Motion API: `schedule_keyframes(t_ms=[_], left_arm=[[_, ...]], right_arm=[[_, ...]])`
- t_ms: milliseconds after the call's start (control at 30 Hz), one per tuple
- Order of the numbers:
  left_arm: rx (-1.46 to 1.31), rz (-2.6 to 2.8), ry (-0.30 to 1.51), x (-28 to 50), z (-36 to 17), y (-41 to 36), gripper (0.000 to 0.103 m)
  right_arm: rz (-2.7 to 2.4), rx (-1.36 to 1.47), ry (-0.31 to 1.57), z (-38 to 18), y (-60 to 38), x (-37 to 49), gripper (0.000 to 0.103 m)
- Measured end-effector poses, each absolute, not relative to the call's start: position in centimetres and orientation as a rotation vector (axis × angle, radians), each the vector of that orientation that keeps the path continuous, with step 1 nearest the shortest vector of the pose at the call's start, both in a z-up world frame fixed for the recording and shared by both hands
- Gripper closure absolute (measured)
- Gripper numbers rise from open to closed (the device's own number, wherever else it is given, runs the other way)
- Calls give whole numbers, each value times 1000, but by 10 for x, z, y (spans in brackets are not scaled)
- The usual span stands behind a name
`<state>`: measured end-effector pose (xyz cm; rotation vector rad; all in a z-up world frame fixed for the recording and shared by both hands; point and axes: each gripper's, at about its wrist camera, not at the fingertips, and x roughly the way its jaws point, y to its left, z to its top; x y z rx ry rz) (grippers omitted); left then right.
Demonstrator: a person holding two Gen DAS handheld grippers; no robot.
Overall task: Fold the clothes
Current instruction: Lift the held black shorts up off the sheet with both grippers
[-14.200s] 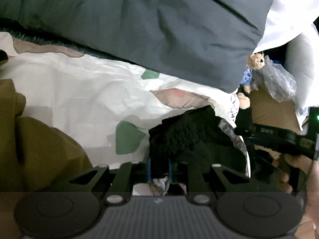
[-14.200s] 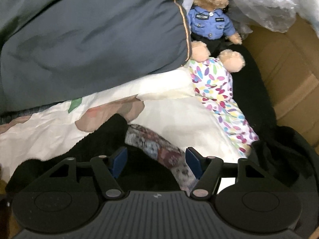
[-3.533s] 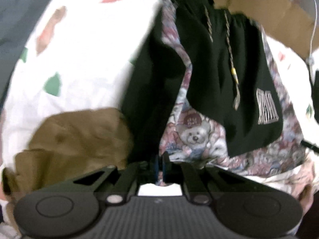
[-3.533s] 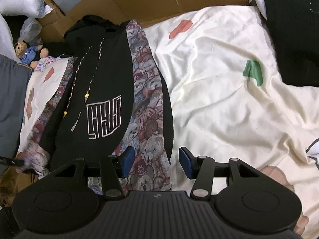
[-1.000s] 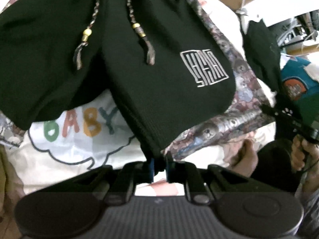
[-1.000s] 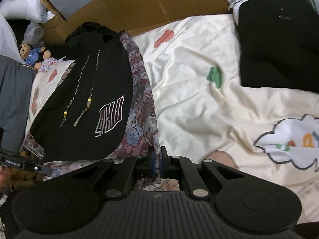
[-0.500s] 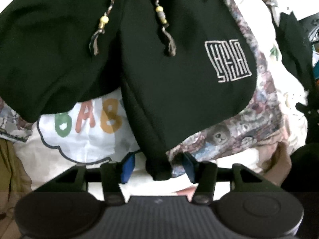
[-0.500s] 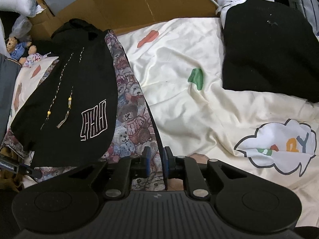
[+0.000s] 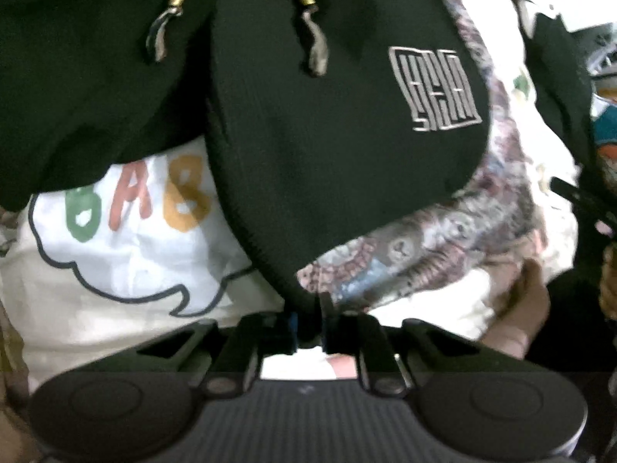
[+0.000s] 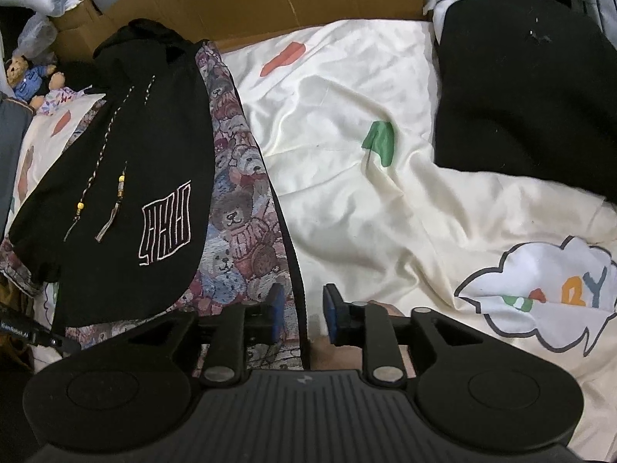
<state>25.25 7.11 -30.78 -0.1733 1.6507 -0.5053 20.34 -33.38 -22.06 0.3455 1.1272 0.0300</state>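
A black hoodie (image 9: 308, 135) with bear-print panels, beaded drawstrings and a stitched logo lies spread on a cream bedsheet (image 10: 347, 193). My left gripper (image 9: 308, 320) is closing, and its pads pinch the black bottom hem. In the right wrist view the hoodie (image 10: 127, 177) lies at the left. There my right gripper (image 10: 302, 314) is opening. The hoodie's dark side edge runs between its blue pads (image 10: 277, 308), which stand clear of the cloth.
A folded black garment (image 10: 520, 96) lies at the far right of the sheet. Cardboard (image 10: 250, 4) lines the far edge, with a teddy bear (image 10: 27, 77) in the left corner. A cloud print with coloured letters (image 9: 127, 231) shows beside the hem.
The left gripper opened around the hem, then closed on it again. The right gripper, shut on the hoodie's side edge a second ago, has spread its jaws. Both cameras sank closer to the bed.
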Motion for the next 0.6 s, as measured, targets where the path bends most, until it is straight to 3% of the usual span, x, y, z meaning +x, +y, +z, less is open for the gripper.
schedule_keyframes(t_ms=[167,367,500,600], left_arm=[[-212,-510,1642,258,-289,85,94],[-201,-426,1667,260,-303,84,88],[-203,-407,1673,256,-312,79,67],[-198,-395,1672,255,-323,69,61]], right_arm=[[47,434,1135,-228,-342,206,69],[88,446,1204,-249,-330,219,69],[113,446,1244,-257,-323,221,68],[110,433,1264,-261,-321,221,65]])
